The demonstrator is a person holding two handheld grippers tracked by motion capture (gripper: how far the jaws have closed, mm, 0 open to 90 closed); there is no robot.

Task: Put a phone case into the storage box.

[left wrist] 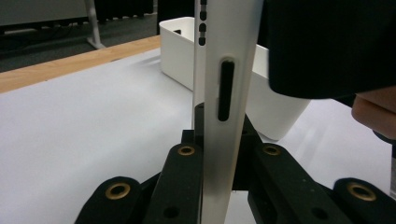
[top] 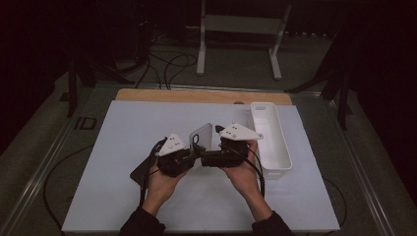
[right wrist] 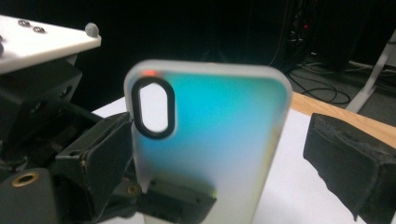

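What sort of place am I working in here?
Likely a lab or recording studio: a white-topped table in a dark room, loose cables on the floor, and a white stand behind it.

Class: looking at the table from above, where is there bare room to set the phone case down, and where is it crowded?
The white mat lies bare to the left of the grippers, along its far edge beside the wooden strip, and in front, either side of the forearms. It is crowded mid-table: left gripper, right gripper, phone case, white bin.
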